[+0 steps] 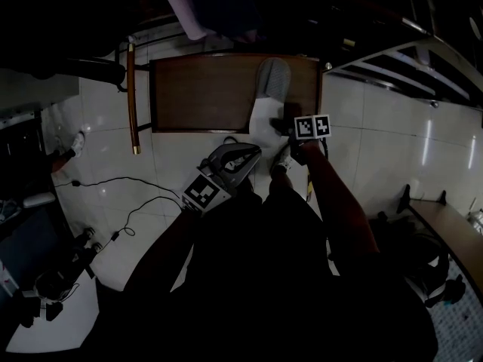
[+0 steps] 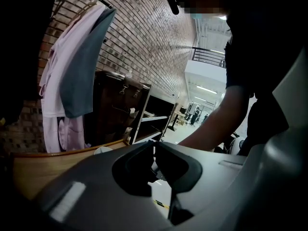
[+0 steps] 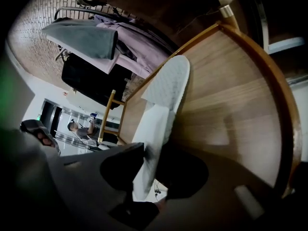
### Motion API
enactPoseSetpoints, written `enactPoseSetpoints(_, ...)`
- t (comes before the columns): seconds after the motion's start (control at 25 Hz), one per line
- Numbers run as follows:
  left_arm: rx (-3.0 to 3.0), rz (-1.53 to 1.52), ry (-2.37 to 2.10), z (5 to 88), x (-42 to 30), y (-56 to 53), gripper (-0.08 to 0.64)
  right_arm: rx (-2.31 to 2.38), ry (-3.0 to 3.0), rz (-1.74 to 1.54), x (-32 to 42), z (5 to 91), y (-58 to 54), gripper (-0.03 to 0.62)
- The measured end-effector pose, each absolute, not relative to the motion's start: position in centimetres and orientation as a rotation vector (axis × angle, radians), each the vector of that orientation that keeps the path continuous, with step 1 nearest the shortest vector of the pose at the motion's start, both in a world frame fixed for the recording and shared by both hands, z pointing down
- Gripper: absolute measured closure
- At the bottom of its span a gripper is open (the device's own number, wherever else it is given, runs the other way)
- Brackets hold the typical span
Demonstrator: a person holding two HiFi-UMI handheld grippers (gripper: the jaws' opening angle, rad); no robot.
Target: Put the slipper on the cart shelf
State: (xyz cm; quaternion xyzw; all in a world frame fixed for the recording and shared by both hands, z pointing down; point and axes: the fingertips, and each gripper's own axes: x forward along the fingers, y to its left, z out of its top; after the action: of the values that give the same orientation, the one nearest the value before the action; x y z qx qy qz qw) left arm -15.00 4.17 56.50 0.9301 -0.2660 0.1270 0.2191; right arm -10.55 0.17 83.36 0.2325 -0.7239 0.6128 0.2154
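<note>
The right gripper (image 3: 147, 163) is clamped on the heel of the slipper (image 3: 163, 93). Its toe lies on the cart shelf (image 3: 231, 95), toward 12 o'clock, but the heel hangs past the 6 o'clock edge. Released here, it may tip off. The left gripper (image 2: 155, 150) is closed and holds nothing.

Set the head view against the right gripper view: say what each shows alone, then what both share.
Head view only: the left gripper, off the shelf and over the floor, and black cables on the tiles. Right gripper view only: how the right gripper grips, jaws closed on the near end of the slipper, plus a distant person. Both: the slipper lying partly on the wooden shelf.
</note>
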Motion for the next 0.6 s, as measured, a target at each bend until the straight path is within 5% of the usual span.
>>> enactPoseSetpoints(0.28, 2.564, 0.352, -0.760, 56.8, -15.7, 4.3, 0.546, 0.623, -2.068, 1.662, -11.0, 81.6, 0.2, 0.519)
enactPoseSetpoints(0.6, 2.571, 0.352, -0.757, 56.3, -15.6, 5.4, 0.546, 0.612, -2.160, 1.603, -10.6, 78.2, 1.5, 0.529)
